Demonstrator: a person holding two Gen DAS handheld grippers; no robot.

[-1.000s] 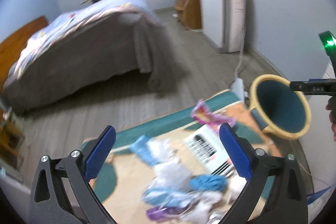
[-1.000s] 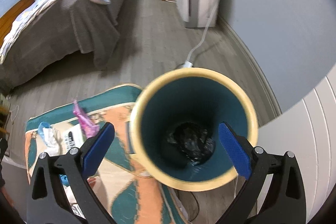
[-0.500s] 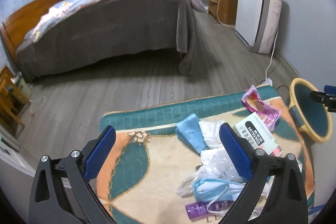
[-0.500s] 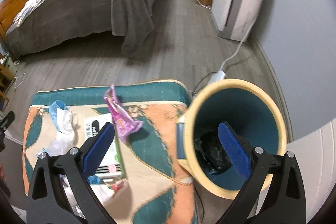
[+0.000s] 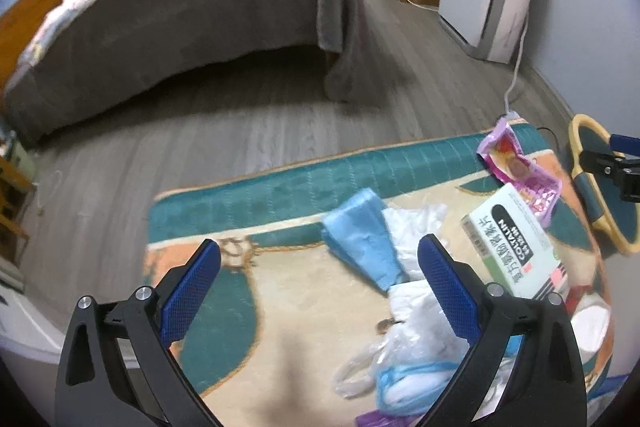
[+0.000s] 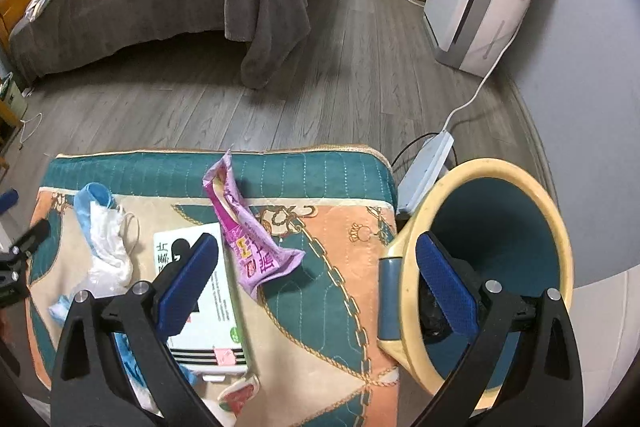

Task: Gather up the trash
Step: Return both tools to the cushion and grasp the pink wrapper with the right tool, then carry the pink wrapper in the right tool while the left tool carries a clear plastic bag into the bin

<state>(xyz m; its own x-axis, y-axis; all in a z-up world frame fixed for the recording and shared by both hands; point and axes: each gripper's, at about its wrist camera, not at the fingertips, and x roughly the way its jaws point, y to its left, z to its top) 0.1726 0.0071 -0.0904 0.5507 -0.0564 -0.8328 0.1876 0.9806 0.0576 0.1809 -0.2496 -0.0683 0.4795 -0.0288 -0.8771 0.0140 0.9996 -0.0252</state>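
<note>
Because the pink wrapper (image 6: 250,239) lies on the patterned mat (image 6: 328,299) with its long axis running away from the cameras, slightly slanted, the grasp likely wants fingers closing across its narrow width. It sits just ahead of the right gripper (image 6: 316,291), between the white box (image 6: 200,307) and the bin (image 6: 496,275), which stands just off the mat's right edge. The right gripper is spread wide and empty. The left gripper (image 5: 320,299), also wide and empty, hangs nearer the blue mask (image 5: 360,239) and plastic bags (image 5: 404,351), so the right looks better placed.

A glossy pink foil wrapper (image 6: 248,239) and a matt cardboard box (image 6: 200,307) lie on the soft, quilted cloth mat (image 6: 320,307) over grey wood-grain flooring (image 6: 340,87).
</note>
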